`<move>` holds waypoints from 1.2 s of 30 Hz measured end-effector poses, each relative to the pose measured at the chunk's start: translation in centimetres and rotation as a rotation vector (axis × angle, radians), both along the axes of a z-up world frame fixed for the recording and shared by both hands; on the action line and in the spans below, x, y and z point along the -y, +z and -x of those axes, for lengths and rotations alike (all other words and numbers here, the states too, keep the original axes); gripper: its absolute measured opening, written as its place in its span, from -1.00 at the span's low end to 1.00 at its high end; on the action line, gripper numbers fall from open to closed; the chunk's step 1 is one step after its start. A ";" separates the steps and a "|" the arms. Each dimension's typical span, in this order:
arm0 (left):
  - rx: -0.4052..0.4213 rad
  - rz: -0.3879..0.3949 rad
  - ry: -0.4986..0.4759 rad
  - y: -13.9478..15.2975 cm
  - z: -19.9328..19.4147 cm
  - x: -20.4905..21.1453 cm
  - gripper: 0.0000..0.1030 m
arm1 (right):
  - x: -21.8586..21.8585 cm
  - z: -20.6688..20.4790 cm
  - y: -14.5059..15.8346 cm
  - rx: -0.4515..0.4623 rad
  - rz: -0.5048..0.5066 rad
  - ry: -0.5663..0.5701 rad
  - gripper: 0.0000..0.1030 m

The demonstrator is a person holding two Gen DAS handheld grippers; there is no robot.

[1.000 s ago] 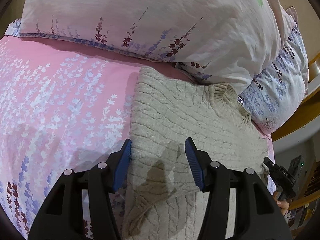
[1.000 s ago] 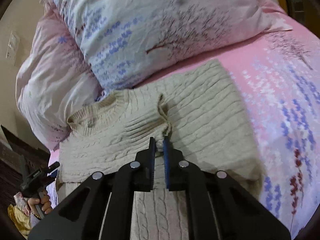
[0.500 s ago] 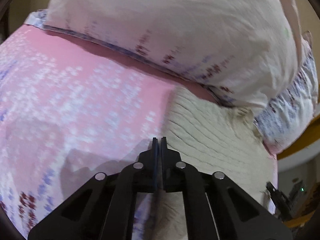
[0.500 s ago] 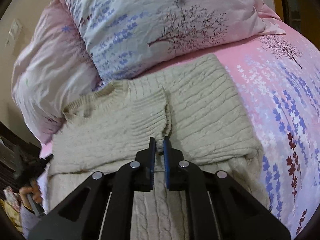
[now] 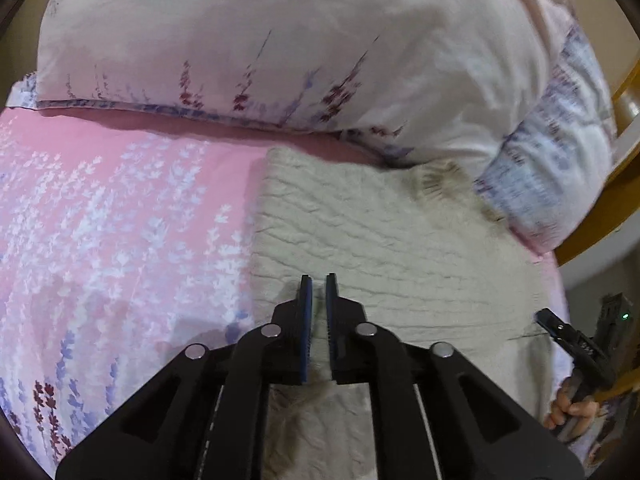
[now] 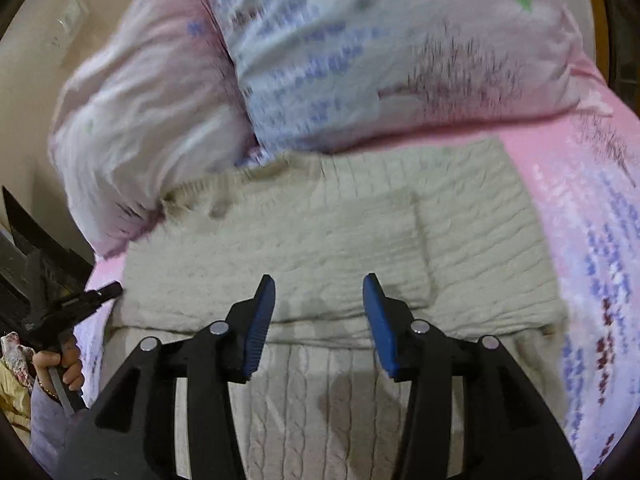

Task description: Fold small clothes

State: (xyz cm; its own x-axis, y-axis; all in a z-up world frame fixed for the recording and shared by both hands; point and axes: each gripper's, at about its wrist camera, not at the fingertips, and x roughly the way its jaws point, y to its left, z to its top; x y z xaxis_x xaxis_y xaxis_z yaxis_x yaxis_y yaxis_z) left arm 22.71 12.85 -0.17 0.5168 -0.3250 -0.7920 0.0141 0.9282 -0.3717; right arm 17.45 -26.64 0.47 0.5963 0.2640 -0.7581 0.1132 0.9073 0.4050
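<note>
A cream cable-knit sweater (image 5: 400,240) lies flat on the pink flowered sheet (image 5: 100,220), its collar toward the pillows. My left gripper (image 5: 319,280) sits near the sweater's left edge. Its jaws are a narrow slit apart and opening slightly, and a fold of the knit rises between the pads. In the right wrist view the sweater (image 6: 280,240) has a sleeve (image 6: 460,216) folded across its front. Above its lower part my right gripper (image 6: 320,284) hangs with jaws opening, and nothing is between the blue pads.
Two large flowered pillows (image 5: 280,40) (image 6: 380,60) press against the sweater's collar end. A wooden headboard (image 5: 624,120) is at the far right. A hand (image 5: 572,408) holds the other gripper beside the bed edge. The sheet (image 6: 592,220) stretches out beside the sweater.
The left gripper went from wide open to closed at the sweater's left edge. The right gripper let go of the sleeve end it was pinching and opened.
</note>
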 end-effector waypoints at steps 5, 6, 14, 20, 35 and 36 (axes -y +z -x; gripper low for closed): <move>-0.009 0.016 0.015 0.2 0.5 -0.3 -0.86 | 0.9 0.5 0.2 -0.003 -0.061 -0.004 0.03; -0.007 0.037 0.007 0.6 1.1 -0.6 -0.85 | 1.2 1.1 0.6 0.002 -0.083 -0.003 0.10; 0.029 -0.001 -0.036 2.9 11.5 -3.1 0.46 | 7.4 11.6 1.9 0.038 -0.147 -0.022 0.46; 0.016 0.045 -0.090 2.3 20.4 -4.0 0.46 | 9.0 19.7 0.9 0.004 -0.194 0.013 0.43; -0.177 0.285 -0.136 -1.4 29.0 -3.6 0.20 | 8.2 28.8 -2.0 -0.209 -0.327 0.124 0.15; -0.186 0.286 -0.135 -1.8 29.0 -3.4 0.20 | 8.3 28.7 -2.5 -0.216 -0.347 0.114 0.14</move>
State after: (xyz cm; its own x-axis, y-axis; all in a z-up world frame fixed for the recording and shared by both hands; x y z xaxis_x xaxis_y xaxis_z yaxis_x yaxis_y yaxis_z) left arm -6.26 16.24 -1.99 0.3095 -0.6028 -0.7354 0.0372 0.7805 -0.6240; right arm -11.23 -34.94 -2.05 0.3859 0.5810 -0.7166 0.1352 0.7328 0.6669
